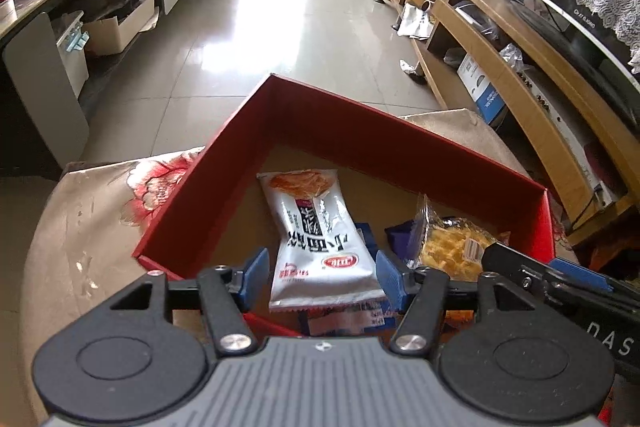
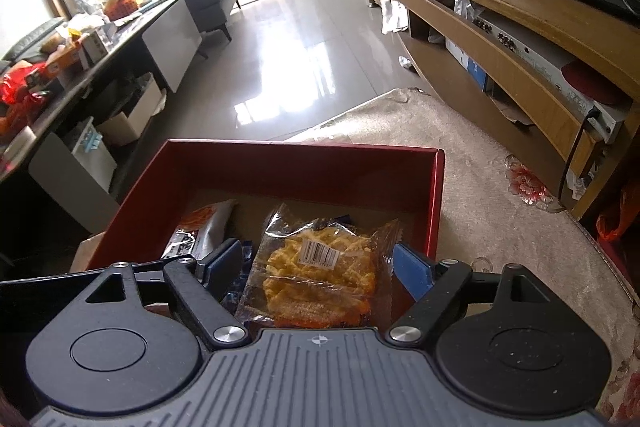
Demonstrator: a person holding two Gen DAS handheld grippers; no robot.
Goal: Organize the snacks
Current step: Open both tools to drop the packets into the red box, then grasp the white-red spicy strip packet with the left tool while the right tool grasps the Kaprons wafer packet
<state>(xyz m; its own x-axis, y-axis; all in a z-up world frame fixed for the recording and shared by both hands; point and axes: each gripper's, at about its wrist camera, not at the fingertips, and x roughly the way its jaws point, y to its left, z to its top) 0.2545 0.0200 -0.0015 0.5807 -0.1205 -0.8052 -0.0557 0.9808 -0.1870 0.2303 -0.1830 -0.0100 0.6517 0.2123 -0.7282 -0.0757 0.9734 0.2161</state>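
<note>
My left tool (image 1: 322, 277) hangs over the near end of the red box (image 1: 224, 163), jaws partly apart. The white packet (image 1: 320, 247) lies flat between the blue pads (image 1: 256, 269); a gap shows on the left side, and on the right the pad sits just beside the packet's edge, touching or not I cannot tell. No grip on it that I can see. The packet rests on the box's cardboard floor, orange-printed end toward the far corner, its near end over a blue-and-white wrapper (image 1: 352, 319).

Right of it, in the same box, a clear bag (image 2: 320, 267) of yellow crisps, barcode label up. It lies partly on dark blue wrappers (image 1: 402, 239).

My right tool (image 2: 320, 269) stands over that bag, jaws wide, one pad on either side, neither pressing on it. Nothing held.

Box sits on a worktop (image 2: 480, 195) under a beige cloth with red flowers.
</note>
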